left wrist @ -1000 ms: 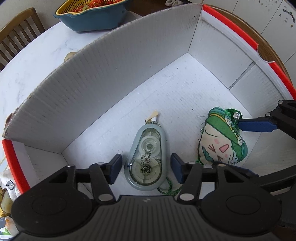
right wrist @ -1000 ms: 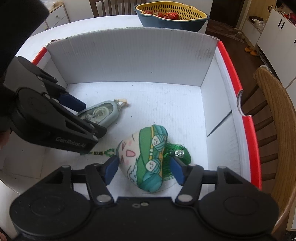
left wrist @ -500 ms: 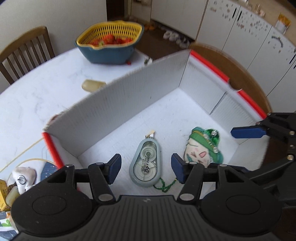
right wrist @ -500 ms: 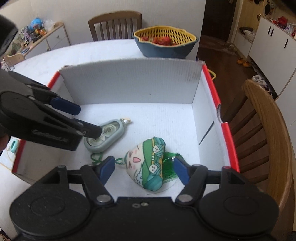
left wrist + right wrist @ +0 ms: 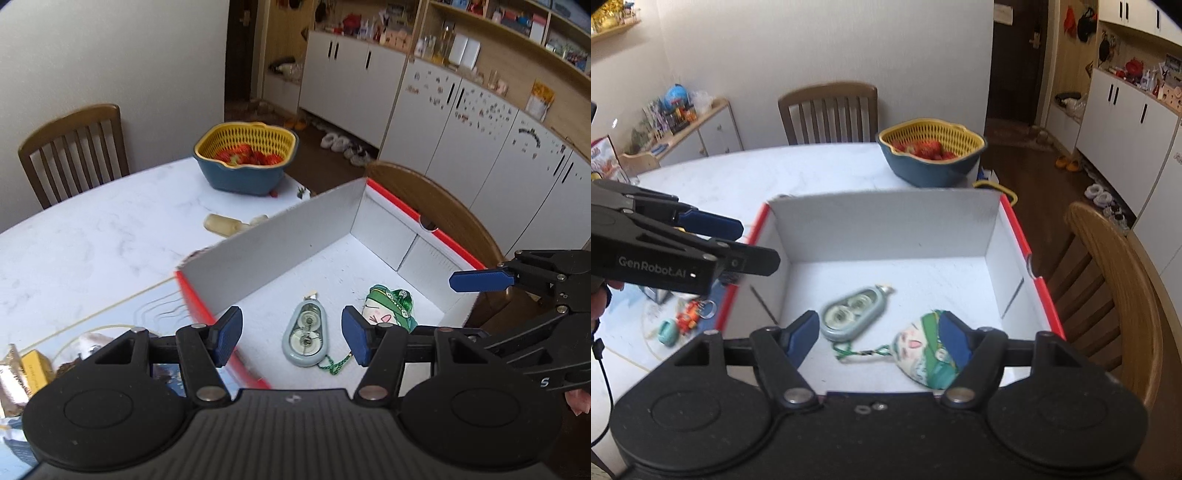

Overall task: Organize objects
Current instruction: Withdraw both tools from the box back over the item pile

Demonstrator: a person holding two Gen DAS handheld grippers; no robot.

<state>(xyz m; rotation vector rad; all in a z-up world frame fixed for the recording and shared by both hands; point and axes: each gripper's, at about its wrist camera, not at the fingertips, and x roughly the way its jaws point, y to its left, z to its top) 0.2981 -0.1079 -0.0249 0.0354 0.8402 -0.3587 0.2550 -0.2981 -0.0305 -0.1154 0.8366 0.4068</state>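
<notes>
Small items left on the worktop [image 5: 746, 173] at the left of the box in the right wrist view: a teal piece [image 5: 667, 332] and a red-orange keyring trinket [image 5: 690, 318], both judged light and rigid, to be pinched across the body; detail too small for more. Left hand-held gripper [image 5: 291, 338] is seen released, nothing between the pads, held above the box's near-left corner. Cardboard box [image 5: 384, 236], white inside with red rim, is judged light and liable to slide if nudged; walls thin, easily bent. Correction tape dispenser [image 5: 306, 334] lies flat on the box floor left of centre: hard smooth plastic shell, judged light and somewhat slippery, best taken across the narrow width at mid-body, clear of the tip. Cloth sachet [image 5: 388, 308] with a painted face and green tassel lies just beside it to the right, its green cord [image 5: 334, 364] trailing toward the dispenser; soft, compressible, light, best gripped across the stuffed body, cord likely to snag. Right hand-held gripper [image 5: 879, 338] is opening, empty, above the sachet without pad contact. Worktop is white marbled, smooth, low grip. Further back: colander of strawberries [image 5: 245, 162], wooden chairs [image 5: 72, 149], white cabinets [image 5: 461, 122] at right.
</notes>
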